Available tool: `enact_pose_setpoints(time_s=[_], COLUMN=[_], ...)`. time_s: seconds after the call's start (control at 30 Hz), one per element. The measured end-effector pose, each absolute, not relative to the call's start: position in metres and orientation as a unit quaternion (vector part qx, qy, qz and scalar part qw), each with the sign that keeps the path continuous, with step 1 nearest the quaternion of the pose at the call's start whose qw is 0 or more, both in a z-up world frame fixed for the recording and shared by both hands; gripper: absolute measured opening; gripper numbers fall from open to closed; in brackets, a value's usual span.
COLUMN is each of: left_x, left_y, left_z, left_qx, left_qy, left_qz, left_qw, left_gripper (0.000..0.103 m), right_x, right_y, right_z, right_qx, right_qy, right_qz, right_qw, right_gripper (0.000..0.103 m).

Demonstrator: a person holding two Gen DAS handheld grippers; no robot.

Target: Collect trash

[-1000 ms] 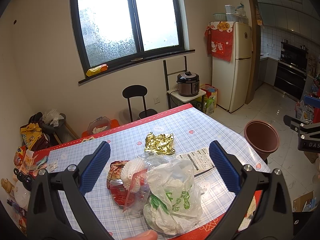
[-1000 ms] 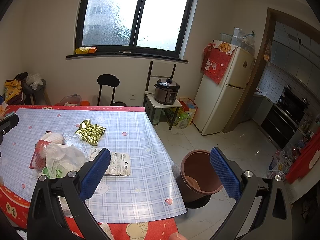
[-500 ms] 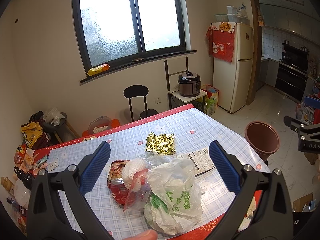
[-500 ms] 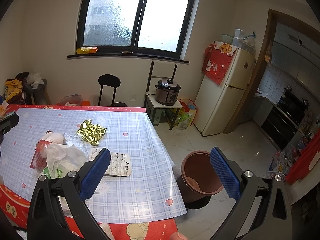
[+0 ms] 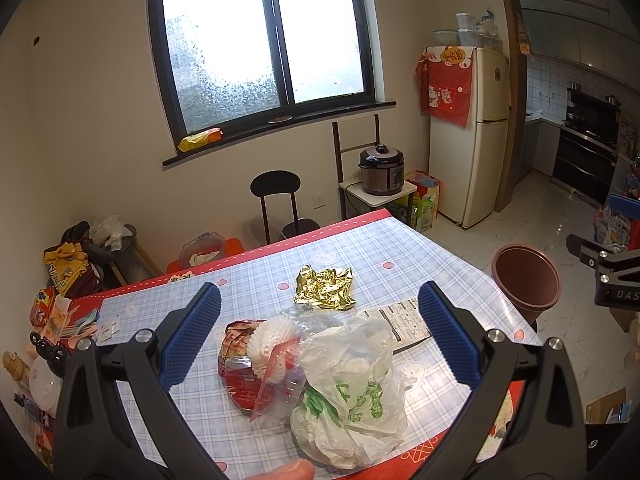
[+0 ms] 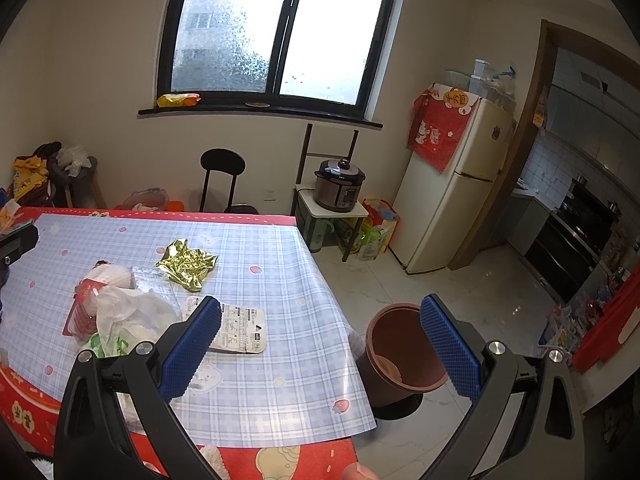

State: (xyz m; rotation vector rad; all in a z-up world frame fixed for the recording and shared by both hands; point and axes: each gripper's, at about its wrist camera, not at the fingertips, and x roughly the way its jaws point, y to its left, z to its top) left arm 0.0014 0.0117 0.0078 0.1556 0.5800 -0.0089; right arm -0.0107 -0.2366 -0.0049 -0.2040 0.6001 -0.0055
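left wrist view: the left gripper (image 5: 319, 332) hangs spread wide over a white plastic bag (image 5: 352, 384), a crushed red can (image 5: 244, 380) and a gold foil wrapper (image 5: 325, 289) on the checked tablecloth (image 5: 256, 280). right wrist view: the right gripper (image 6: 320, 344) gapes wide, empty, brown bin (image 6: 400, 354) on the floor just beside the table.
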Motion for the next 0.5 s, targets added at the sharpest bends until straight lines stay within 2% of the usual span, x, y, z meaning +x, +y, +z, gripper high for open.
enact_pose_setpoints(time_s=[0.5], left_x=[-0.0015], left_y=[0.0201], left_z=[0.0056], left_qx=[0.072], left_qy=[0.282], left_qz=[-0.002], left_qw=[0.957], left_gripper=[0.097], right_x=[-0.0084], right_y=[-0.2302], right_z=[-0.0078], right_qx=[-0.097], right_qy=[0.304], right_qz=[0.009], right_qw=[0.948], right_gripper=[0.098])
